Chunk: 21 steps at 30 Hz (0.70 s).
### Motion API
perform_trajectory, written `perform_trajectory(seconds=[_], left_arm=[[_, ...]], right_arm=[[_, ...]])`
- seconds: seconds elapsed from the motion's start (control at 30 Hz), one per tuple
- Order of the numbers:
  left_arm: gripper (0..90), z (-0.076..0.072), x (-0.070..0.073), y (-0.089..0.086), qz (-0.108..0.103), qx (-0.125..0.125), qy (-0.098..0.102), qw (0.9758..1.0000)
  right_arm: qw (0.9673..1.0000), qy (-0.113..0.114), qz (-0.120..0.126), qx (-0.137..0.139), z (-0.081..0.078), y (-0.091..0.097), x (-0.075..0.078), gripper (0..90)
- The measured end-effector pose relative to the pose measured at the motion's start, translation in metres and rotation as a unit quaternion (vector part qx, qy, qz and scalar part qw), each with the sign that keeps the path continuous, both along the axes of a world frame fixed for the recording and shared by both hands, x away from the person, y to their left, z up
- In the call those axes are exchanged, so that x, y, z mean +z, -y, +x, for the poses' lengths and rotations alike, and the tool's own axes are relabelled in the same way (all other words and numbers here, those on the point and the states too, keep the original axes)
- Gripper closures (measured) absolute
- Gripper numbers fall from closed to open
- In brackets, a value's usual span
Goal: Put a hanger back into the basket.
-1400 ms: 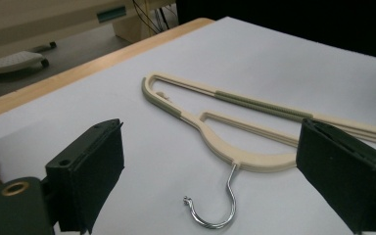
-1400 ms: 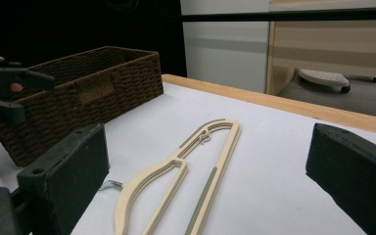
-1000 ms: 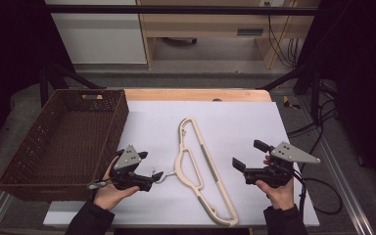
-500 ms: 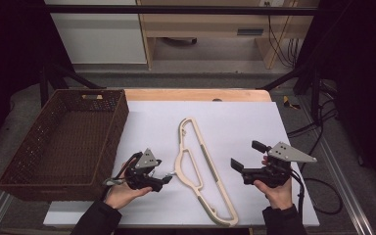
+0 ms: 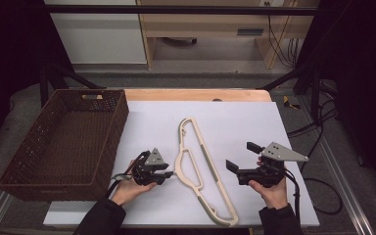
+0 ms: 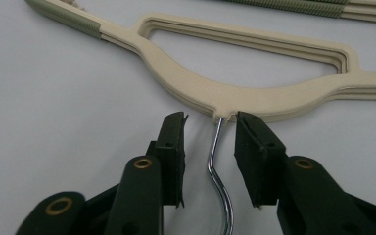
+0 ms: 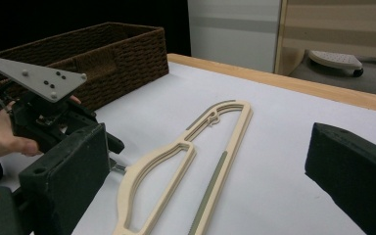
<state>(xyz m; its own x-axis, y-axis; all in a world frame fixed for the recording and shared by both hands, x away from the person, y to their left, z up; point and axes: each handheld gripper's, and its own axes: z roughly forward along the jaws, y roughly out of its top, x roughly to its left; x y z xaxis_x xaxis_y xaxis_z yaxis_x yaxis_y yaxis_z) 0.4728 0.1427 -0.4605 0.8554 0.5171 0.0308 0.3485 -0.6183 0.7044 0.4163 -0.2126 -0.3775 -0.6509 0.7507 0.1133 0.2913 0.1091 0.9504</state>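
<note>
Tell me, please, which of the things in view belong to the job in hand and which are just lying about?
In the job:
- cream plastic clothes hanger with its chrome wire hook
- left hand-held gripper, jaws just closing around that hook, not yet touching

Lying about:
- brown woven wicker basket
- right hand-held gripper, open, apart from the hanger
</note>
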Motion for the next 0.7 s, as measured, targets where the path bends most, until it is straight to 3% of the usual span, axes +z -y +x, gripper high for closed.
perform_trajectory(seconds=[0.23, 0.7], left_arm=[[73.9, 0.0052, -0.0059, 0.0024, 0.009, -0.011, -0.013, 0.9998], [84.7, 0.0104, -0.0089, 0.0037, 0.001, -0.027, -0.031, 0.9991]], right_arm=[[1.0000, 0.001, -0.002, 0.005, -0.0003, -0.0020, -0.0001, 3.5], [0.9998, -0.005, -0.011, 0.014, 0.0006, -0.0095, -0.0036, 4.2]])
